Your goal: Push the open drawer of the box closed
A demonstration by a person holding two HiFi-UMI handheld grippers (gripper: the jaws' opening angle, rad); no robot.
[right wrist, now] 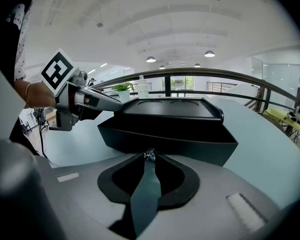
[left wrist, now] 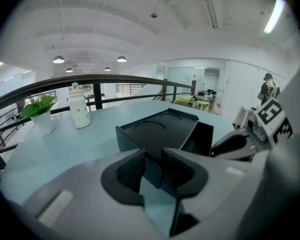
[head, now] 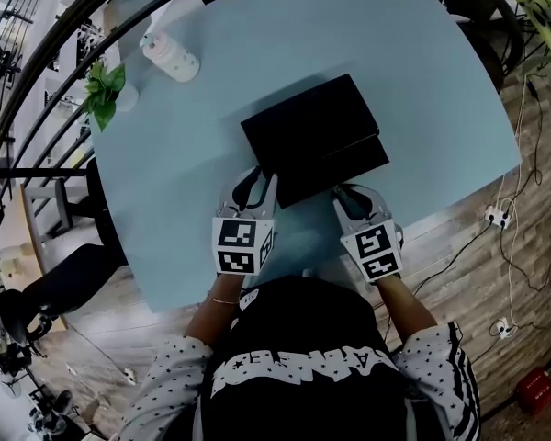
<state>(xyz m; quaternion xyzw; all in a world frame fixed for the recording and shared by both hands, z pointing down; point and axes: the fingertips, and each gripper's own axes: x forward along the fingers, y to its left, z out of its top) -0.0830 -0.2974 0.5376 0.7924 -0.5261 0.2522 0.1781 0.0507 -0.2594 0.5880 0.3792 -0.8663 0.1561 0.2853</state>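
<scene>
A black box (head: pixel 312 122) lies on the round pale-blue table (head: pixel 395 53), its drawer (head: pixel 335 168) pulled out toward me. My left gripper (head: pixel 260 184) is at the box's near left corner. In the left gripper view its fingers (left wrist: pixel 130 171) stand a little apart with that corner (left wrist: pixel 154 166) in the gap. My right gripper (head: pixel 347 194) is at the drawer's front, right end. Seen in the right gripper view, its fingertips (right wrist: pixel 150 156) meet at a small shiny bit against the drawer front (right wrist: pixel 165 139), with nothing held.
At the table's far left are a white bottle (head: pixel 170 58) and a small potted plant (head: pixel 108 88), with a curved railing (head: pixel 64 26) behind them. Cables and a power strip (head: pixel 496 216) lie on the wooden floor to the right.
</scene>
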